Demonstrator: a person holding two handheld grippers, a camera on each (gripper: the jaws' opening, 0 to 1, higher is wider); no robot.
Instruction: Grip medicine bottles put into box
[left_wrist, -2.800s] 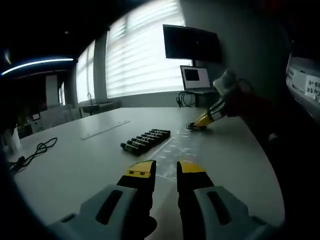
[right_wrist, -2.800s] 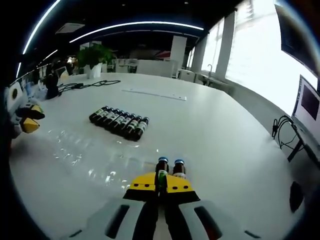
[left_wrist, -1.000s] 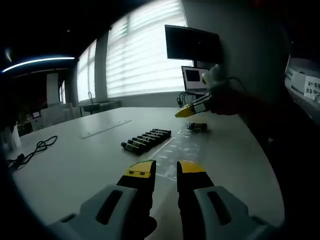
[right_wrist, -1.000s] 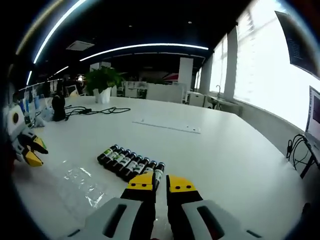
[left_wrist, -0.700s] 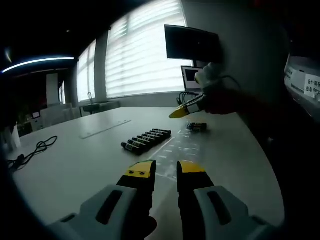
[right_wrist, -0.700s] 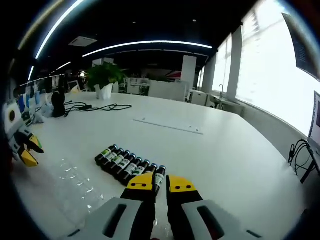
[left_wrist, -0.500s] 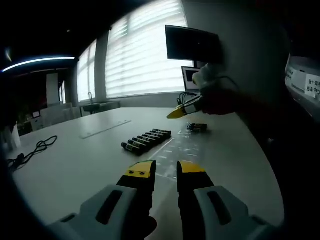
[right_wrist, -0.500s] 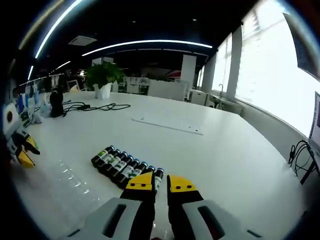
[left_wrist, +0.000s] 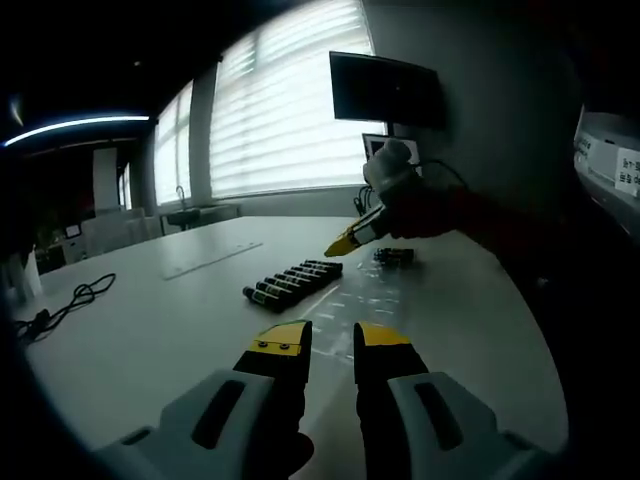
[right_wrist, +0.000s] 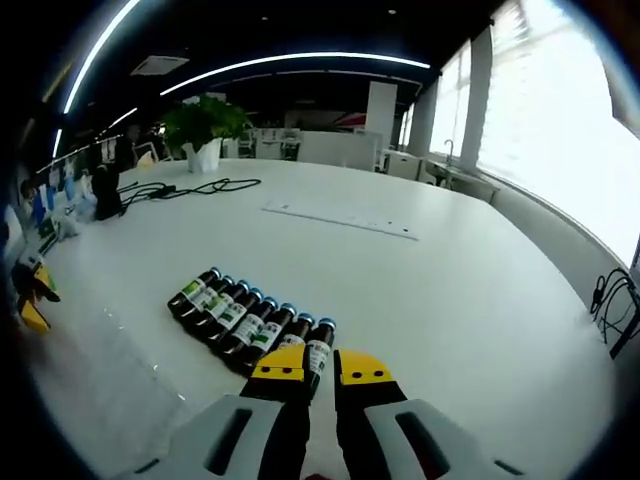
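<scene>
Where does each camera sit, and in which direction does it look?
Left gripper view: rides the left gripper, looks across the white table toward the windows; its jaws show, and the right gripper enters from the right.
Right gripper view: rides the right gripper, looks down at the row of bottles; its jaws show.
Shared: the table and bottle row.

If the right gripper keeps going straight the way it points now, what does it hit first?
Most likely the nearest bottle at the end of the row of bottles on the table. The right gripper has its jaws slightly apart, with that bottle just ahead between their tips, though depth is hard to judge.
</scene>
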